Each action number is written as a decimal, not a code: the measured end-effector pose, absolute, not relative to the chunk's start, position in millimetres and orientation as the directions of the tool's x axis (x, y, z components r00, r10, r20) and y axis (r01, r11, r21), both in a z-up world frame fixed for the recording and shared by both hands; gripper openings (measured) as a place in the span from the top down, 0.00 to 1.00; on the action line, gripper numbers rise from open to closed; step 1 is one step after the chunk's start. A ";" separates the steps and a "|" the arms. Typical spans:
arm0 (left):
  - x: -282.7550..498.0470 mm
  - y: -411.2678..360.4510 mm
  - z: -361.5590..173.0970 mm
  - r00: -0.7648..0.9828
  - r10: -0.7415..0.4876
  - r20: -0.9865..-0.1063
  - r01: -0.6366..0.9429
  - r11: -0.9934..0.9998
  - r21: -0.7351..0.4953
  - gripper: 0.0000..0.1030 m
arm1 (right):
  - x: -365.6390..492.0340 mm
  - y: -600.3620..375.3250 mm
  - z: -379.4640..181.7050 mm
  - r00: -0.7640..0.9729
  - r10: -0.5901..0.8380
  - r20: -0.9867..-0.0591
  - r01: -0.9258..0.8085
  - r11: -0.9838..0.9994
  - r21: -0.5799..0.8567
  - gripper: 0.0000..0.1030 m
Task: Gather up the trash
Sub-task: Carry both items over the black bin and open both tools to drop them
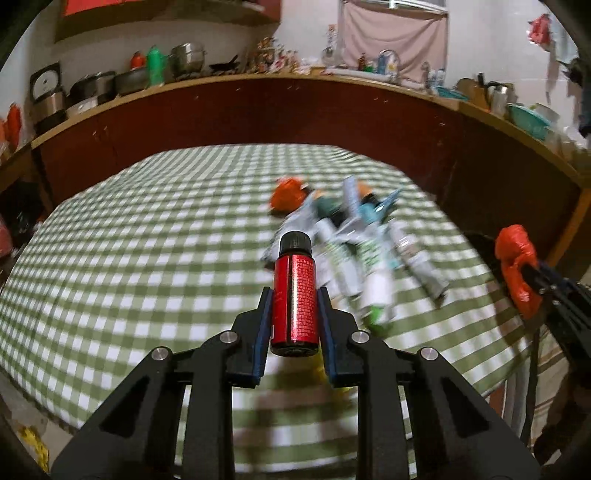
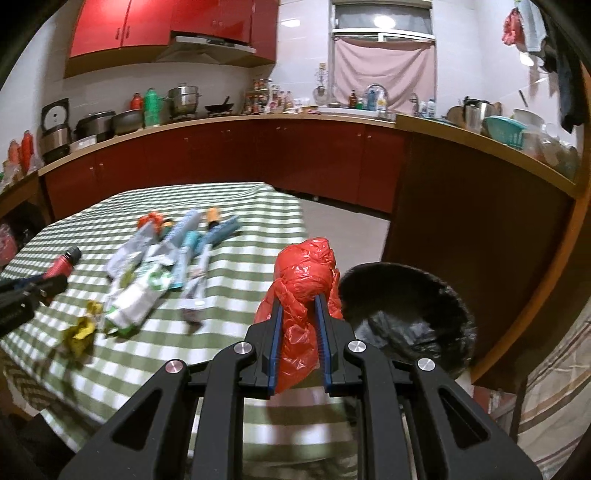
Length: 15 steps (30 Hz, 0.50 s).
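Above the desk (image 1: 110,258), I have the left claw (image 1: 294,295) gripping a bottle (image 1: 294,288); right claw (image 2: 300,306) clamps a bag (image 2: 306,266).

Both fisheye views bend straight lines strongly, with dark corners. The room light is warm and dim; a ceiling lamp glares on the window glass (image 2: 382,22). The green-and-white checked tablecloth (image 1: 147,258) and the scattered wrappers (image 1: 351,251) are motion-blurred in the left view.

Left gripper (image 1: 294,295) fingers (image 1: 263,325) clamp a red bottle (image 1: 294,299) above the checked tablecloth (image 1: 129,240).
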<state>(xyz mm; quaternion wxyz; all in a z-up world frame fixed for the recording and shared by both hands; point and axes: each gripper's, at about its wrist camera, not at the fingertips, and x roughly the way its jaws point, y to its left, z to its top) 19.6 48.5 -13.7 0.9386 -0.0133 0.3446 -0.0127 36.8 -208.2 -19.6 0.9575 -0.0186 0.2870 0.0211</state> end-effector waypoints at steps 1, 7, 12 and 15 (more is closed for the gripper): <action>22.6 42.2 -11.0 0.765 -0.045 -0.642 0.028 0.999 -0.036 0.78 | 39.2 -215.4 -19.5 0.835 0.015 -0.550 -0.036 0.999 -0.027 0.83; 47.5 -11.0 -3.5 0.766 -0.124 -0.631 0.123 0.991 -0.046 0.78 | 51.4 -257.1 -20.8 0.836 -0.059 -0.545 0.045 0.998 -0.040 0.83; 68.1 -61.2 -7.0 0.749 -0.172 -0.640 0.201 0.979 -0.028 0.78 | 61.1 -290.7 -25.1 0.829 -0.099 -0.551 0.098 0.995 -0.032 0.83; 81.2 -89.6 -10.9 0.733 -0.197 -0.651 0.239 0.971 -0.024 0.78 | 66.2 -300.2 -28.6 0.826 -0.108 -0.554 0.110 0.993 -0.030 0.83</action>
